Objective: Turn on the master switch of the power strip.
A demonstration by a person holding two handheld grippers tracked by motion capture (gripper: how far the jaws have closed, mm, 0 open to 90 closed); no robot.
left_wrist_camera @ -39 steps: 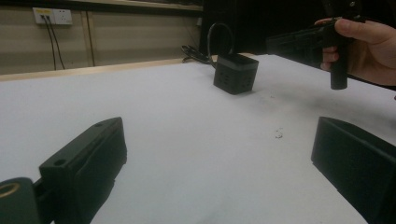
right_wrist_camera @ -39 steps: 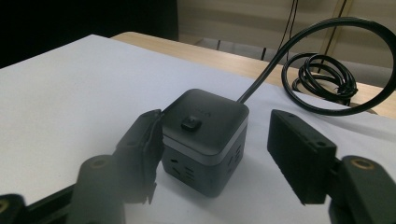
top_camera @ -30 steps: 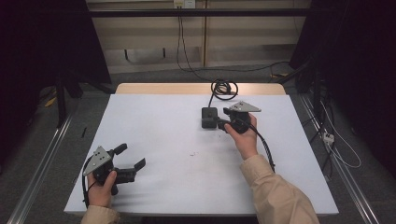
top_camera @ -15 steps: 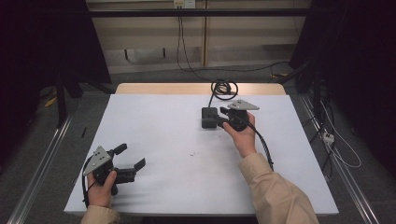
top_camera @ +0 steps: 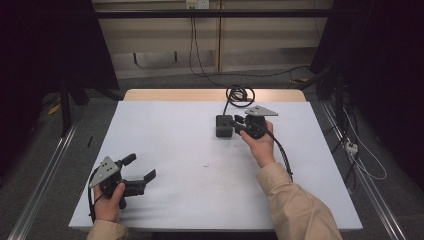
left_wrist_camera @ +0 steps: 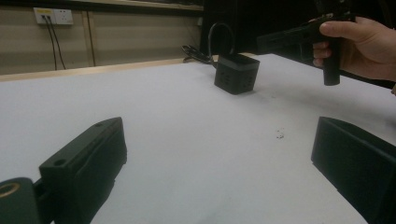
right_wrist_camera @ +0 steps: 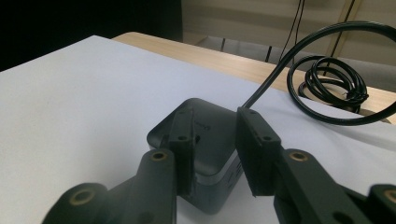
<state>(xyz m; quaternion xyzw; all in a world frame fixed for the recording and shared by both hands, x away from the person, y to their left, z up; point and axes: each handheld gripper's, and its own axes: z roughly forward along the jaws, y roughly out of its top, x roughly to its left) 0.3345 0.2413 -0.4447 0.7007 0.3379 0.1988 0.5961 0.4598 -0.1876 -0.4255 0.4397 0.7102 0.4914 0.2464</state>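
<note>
A small dark grey box (top_camera: 223, 126) (left_wrist_camera: 236, 73) (right_wrist_camera: 205, 135) stands on the white table (top_camera: 170, 140), right of centre toward the back. A black cable runs from it to a coil (top_camera: 239, 94) (right_wrist_camera: 327, 84) behind. My right gripper (top_camera: 238, 125) (right_wrist_camera: 215, 149), held in a hand, hovers at the box's right side, just above its top. Its jaws stand a narrow gap apart with nothing between them. My left gripper (top_camera: 141, 168) (left_wrist_camera: 219, 154) rests near the front left corner, jaws wide apart and empty. In the left gripper view the right gripper (left_wrist_camera: 264, 44) hangs right of the box.
A wooden strip (top_camera: 175, 95) edges the table's back. Dark curtains stand on both sides. Cables lie on the floor at the right (top_camera: 360, 150). A tiny speck (top_camera: 206, 165) marks the sheet's middle. Metal rails run along the floor on both sides.
</note>
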